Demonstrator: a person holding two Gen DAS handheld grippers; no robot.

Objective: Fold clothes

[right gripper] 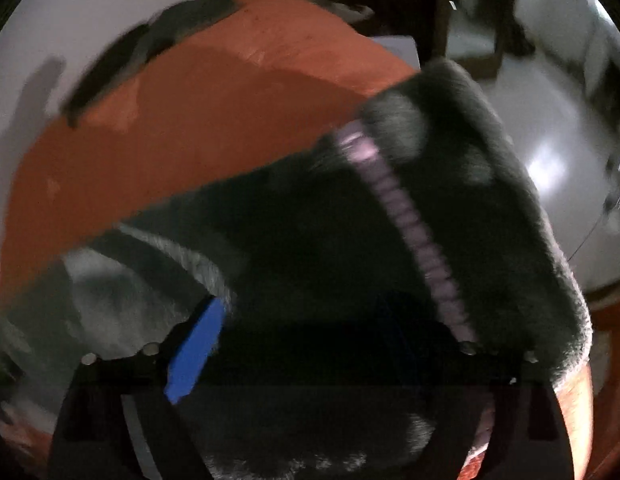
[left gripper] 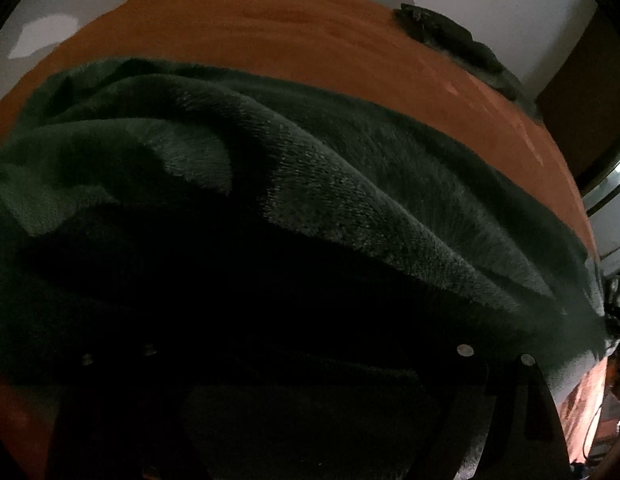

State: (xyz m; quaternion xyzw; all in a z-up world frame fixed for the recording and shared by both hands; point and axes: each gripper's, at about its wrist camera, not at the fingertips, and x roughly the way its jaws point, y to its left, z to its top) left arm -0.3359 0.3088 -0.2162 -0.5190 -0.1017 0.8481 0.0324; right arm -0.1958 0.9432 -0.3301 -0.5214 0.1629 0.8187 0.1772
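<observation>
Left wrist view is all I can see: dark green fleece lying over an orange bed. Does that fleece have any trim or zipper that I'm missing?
Observer: Yes. The right wrist view shows a pale lilac ribbed strip running along the fleece.
Operator: Is the right gripper clamped on it?
Observer: No. The right gripper stands wide open with its blue pad bare, and the fleece lies loose between its jaws.
Operator: What's past the bed on that side?
Observer: A shiny pale floor and dark wooden furniture legs.
</observation>
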